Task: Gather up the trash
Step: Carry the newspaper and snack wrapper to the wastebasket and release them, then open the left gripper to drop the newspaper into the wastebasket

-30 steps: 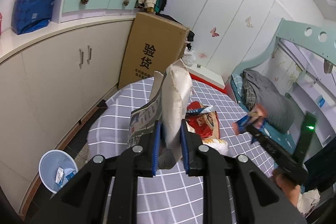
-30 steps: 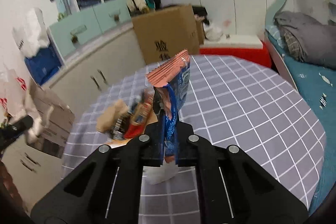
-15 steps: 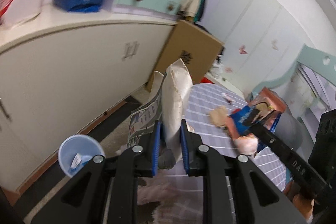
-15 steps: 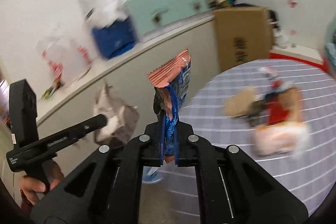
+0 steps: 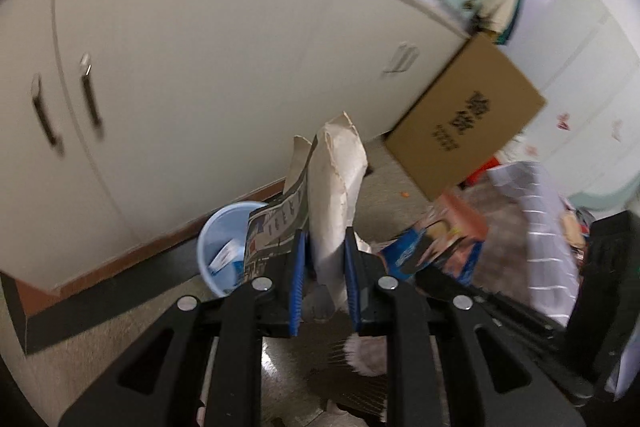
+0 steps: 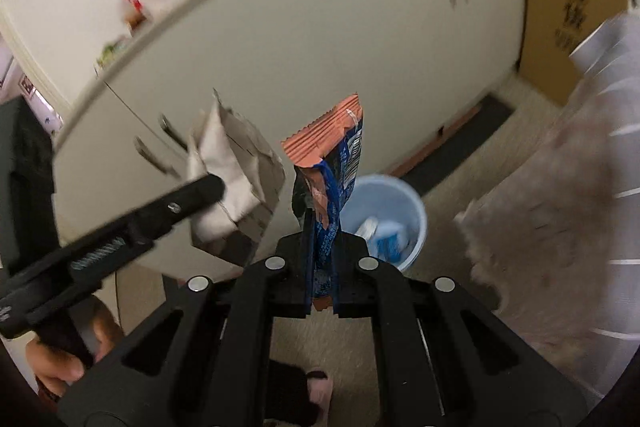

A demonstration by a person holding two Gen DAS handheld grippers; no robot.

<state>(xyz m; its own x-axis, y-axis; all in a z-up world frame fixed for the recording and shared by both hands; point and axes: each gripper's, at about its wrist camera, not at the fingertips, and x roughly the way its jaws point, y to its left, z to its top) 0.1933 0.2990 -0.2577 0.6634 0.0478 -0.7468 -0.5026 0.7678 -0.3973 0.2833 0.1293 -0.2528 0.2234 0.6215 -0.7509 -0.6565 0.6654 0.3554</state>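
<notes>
My left gripper (image 5: 325,247) is shut on a crumpled paper bag with newsprint (image 5: 334,183); the bag also shows in the right wrist view (image 6: 236,179), held in the air to the left. My right gripper (image 6: 323,227) is shut on a blue and orange snack wrapper (image 6: 336,163), which shows at the right in the left wrist view (image 5: 436,247). A light blue trash bin (image 6: 384,223) stands on the floor just beyond and below the wrapper, with some trash inside. In the left wrist view the bin (image 5: 224,247) sits left of the bag, against the cabinet base.
A long cream cabinet (image 5: 200,75) with dark handles runs behind the bin. A brown cardboard box (image 5: 464,123) stands on the floor to the right. The grey checked tablecloth (image 6: 568,195) hangs at the right. A foot in a slipper (image 6: 316,391) is below.
Both grippers have swung away from the table and down toward the floor, carrying the bag and the wrapper. The blue bin is now close under both. The table has left the centre of view.
</notes>
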